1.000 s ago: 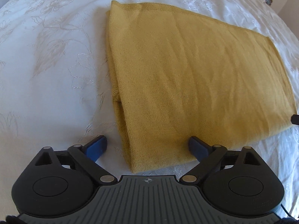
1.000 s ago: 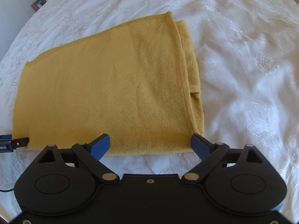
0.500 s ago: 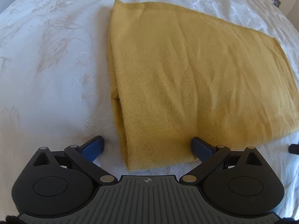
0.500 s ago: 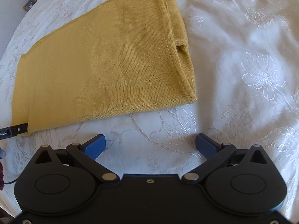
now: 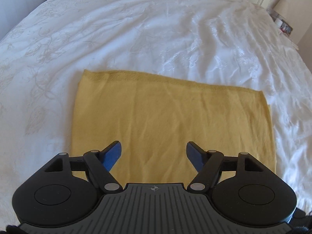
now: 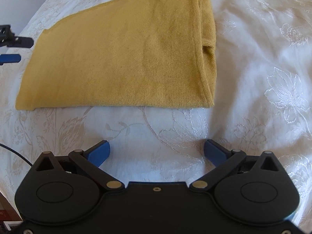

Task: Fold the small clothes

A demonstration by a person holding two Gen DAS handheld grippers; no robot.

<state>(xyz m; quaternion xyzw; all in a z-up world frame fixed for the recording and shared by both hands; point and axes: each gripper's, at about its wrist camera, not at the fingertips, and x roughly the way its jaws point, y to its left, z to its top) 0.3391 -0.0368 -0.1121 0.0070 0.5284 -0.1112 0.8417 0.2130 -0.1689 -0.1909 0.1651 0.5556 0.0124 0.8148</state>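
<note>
Item: one mustard-yellow knit garment, folded into a flat rectangle and lying on a white bedspread with embroidered floral stitching. In the left wrist view the garment fills the lower centre of the frame, its far hem running from centre left toward the right edge, its surface faintly creased. In the right wrist view it occupies the upper centre and upper left, with layered folded edges stacked along its right side and a small gap showing between the layers. Left gripper: at the bottom of its frame, above the garment's near portion; jaws closing, blue pads apart, with nothing pinched between them. Its finger ends also show at the far left edge of the right wrist view, just beside the garment's left corner. Right gripper: low in its frame, over bare bedspread short of the garment's near edge; jaws spread wide, holding nothing. Background: small furnishings at the upper corners of the left view, too indistinct to identify.
</note>
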